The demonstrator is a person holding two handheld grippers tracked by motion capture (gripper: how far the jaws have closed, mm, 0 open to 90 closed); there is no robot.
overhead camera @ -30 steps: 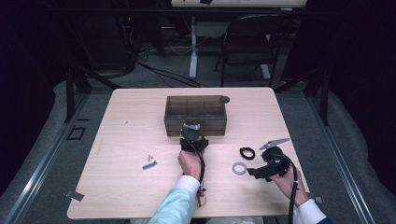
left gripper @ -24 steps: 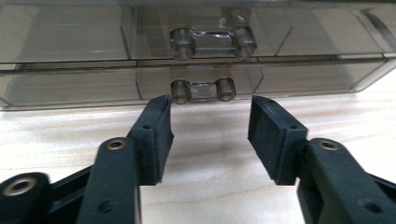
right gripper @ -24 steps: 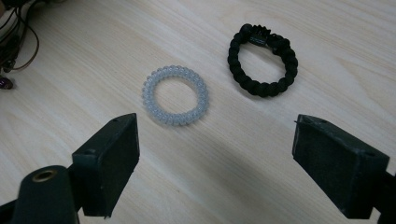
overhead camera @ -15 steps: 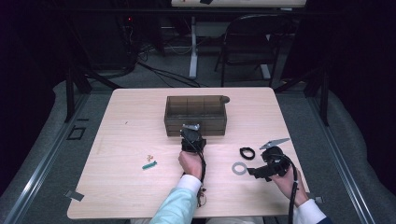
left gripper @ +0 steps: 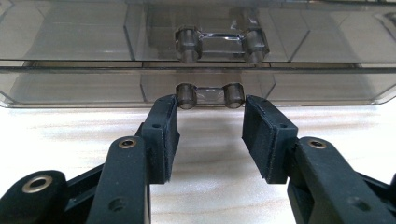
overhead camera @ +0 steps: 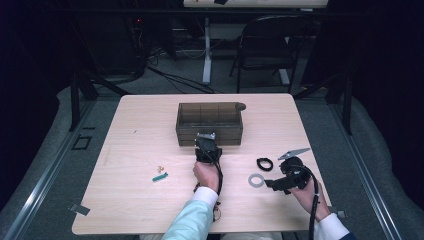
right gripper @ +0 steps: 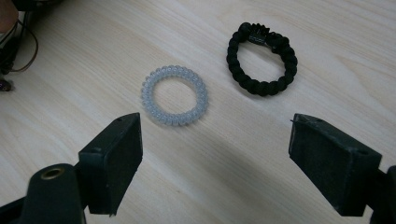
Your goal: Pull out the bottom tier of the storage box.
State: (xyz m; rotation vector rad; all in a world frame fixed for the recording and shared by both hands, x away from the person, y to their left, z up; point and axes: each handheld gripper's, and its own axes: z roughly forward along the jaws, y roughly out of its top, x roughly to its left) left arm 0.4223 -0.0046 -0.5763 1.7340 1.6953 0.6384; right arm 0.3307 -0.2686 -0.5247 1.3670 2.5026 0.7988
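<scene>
Smoky clear plastic drawer box (overhead camera: 210, 122) sits mid-table, long axis left-right, drawer fronts facing the person. Left gripper view: lower drawer handle (left gripper: 209, 94) lies crosswise, left gripper (left gripper: 210, 126) spread, pads flanking the handle ends, left pad about touching; contact unclear. High view hides this under the hand (overhead camera: 206, 175). Right gripper (right gripper: 215, 161) spread wide above table, near clear coil ring (right gripper: 174, 95) and black bracelet (right gripper: 262, 59).

Lab or office-type recording room: pale wood-laminate table (overhead camera: 150, 210) on grey carpet floor (overhead camera: 45, 165), black metal-frame chair (overhead camera: 265, 45) behind it, white desk leg (overhead camera: 206, 50) with loose black cables (overhead camera: 175, 80), dark curtained surroundings, tape marks on the floor.
</scene>
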